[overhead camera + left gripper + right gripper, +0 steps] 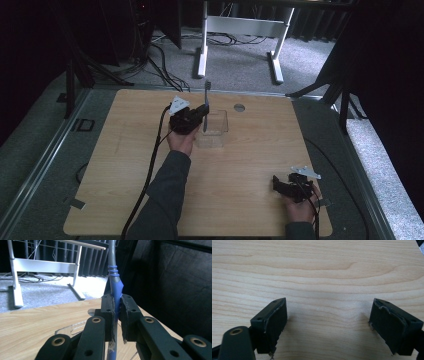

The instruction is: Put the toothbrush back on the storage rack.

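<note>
The left tongs (204, 111) were clenched on a toothbrush (207, 102), near the desk's (250, 165) middle, a bit toward 12 o'clock. The toothbrush stood upright between the two pads (108, 307), its blue handle (115, 290) squeezed tight and its bristle end pointing up. Its low end sat over a clear box (214, 131) just beside the tongs at 3 o'clock. The right tongs (328, 322) lay at the desk's 5 o'clock corner, released, with bare wood between them.

One toothbrush (207, 102), upper centre of the frame; one clear container (215, 131) beside it; two grippers, left (200, 114) and right (278, 183); one wooden surface (240, 175).
</note>
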`<state>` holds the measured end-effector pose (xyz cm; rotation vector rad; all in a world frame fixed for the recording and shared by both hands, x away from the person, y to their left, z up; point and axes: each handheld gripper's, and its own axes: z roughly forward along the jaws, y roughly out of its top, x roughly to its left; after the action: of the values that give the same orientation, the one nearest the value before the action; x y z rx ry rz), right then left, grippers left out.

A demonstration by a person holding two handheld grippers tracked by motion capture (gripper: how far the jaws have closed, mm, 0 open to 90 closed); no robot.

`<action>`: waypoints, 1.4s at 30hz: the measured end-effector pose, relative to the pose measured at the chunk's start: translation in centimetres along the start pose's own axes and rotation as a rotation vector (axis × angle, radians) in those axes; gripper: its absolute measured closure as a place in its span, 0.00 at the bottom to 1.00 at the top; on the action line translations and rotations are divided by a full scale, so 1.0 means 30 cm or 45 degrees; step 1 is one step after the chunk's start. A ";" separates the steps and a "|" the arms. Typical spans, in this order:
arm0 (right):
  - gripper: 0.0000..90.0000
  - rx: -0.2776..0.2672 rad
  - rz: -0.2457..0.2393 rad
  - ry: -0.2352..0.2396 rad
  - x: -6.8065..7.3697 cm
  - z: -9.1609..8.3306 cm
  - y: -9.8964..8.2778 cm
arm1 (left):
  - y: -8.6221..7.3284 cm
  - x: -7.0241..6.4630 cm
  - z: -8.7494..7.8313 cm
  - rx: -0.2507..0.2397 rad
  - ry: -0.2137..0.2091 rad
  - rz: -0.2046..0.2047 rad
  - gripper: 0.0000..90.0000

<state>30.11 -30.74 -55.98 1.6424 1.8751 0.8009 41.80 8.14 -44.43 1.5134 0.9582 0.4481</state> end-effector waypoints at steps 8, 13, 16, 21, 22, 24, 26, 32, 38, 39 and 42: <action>0.16 0.000 -0.002 0.001 0.000 0.000 0.000 | -0.005 0.007 0.004 -0.013 0.012 0.044 0.90; 0.16 0.000 -0.001 0.001 0.000 0.000 0.000 | -0.009 0.009 0.010 -0.013 0.024 0.081 0.91; 0.16 -0.001 -0.001 0.002 0.000 0.000 0.000 | -0.012 0.012 0.013 0.002 0.030 0.084 0.90; 0.16 0.000 -0.001 0.002 0.000 0.000 0.000 | -0.016 0.018 0.016 0.023 0.035 0.088 0.90; 0.16 0.000 -0.001 0.002 0.000 0.000 0.000 | -0.017 0.018 0.017 0.027 0.034 0.091 0.90; 0.16 0.000 -0.001 0.002 0.000 0.000 0.000 | -0.018 0.020 0.017 0.035 0.032 0.091 0.90; 0.16 0.000 -0.001 0.002 0.000 0.000 0.000 | -0.020 0.021 0.017 0.044 0.031 0.099 0.90; 0.16 0.000 -0.001 0.001 0.000 0.000 0.000 | -0.032 0.023 0.026 0.099 0.035 0.115 0.90; 0.16 0.000 -0.001 0.002 0.000 0.000 0.000 | -0.044 0.029 0.034 0.138 0.023 0.116 0.90; 0.16 0.000 -0.001 0.002 0.000 0.000 0.000 | -0.046 0.029 0.035 0.144 0.022 0.115 0.90; 0.16 0.000 -0.001 0.002 0.000 0.000 0.000 | -0.053 0.030 0.039 0.177 0.017 0.121 0.90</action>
<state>30.11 -30.73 -55.98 1.6413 1.8762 0.8020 42.73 7.99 -46.40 1.6890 0.9463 0.4678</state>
